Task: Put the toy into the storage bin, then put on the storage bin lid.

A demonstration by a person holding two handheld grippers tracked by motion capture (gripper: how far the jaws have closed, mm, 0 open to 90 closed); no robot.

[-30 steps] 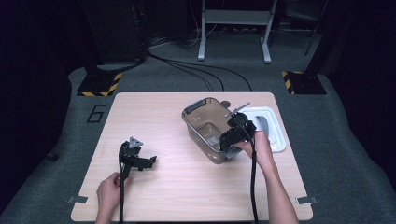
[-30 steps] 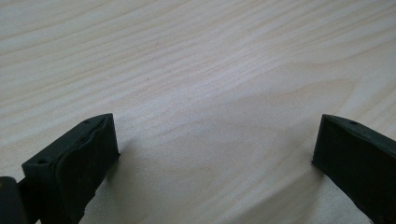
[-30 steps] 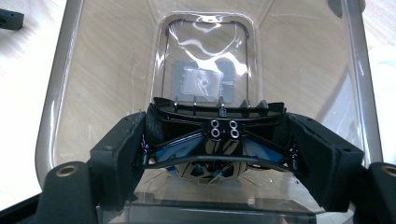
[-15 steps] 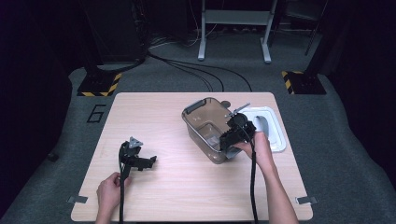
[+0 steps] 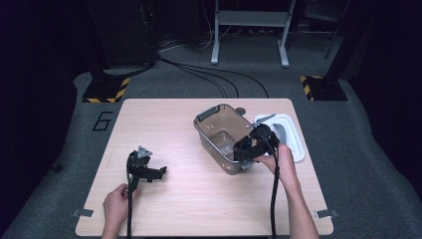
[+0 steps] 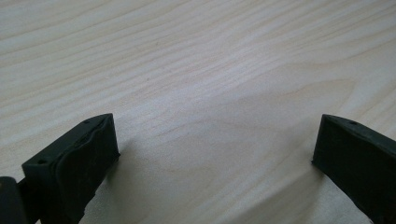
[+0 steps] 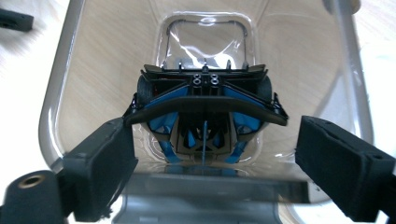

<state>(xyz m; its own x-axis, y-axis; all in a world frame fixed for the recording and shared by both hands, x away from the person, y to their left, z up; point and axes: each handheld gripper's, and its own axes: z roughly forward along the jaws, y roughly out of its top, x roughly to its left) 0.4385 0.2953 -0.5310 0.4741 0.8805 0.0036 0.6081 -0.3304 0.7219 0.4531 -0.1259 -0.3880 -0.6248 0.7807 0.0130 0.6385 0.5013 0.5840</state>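
A clear plastic container stands right of the middle of the wooden table. In the right gripper view a black and blue toy race car lies inside the container, its rear wing toward me. My right gripper sits at the container's near rim. Its jaws have just been opening, and the right gripper now stands open, with the car's wing between the pads and the right pad clear of it. My left gripper rests low over the table at the left, and the left gripper is open over bare wood.
A white lid lies on the table just right of the container, beside my right hand. Black cables trail from both grippers toward the table's near edge. Dark floor with cables and stands lies beyond the far edge.
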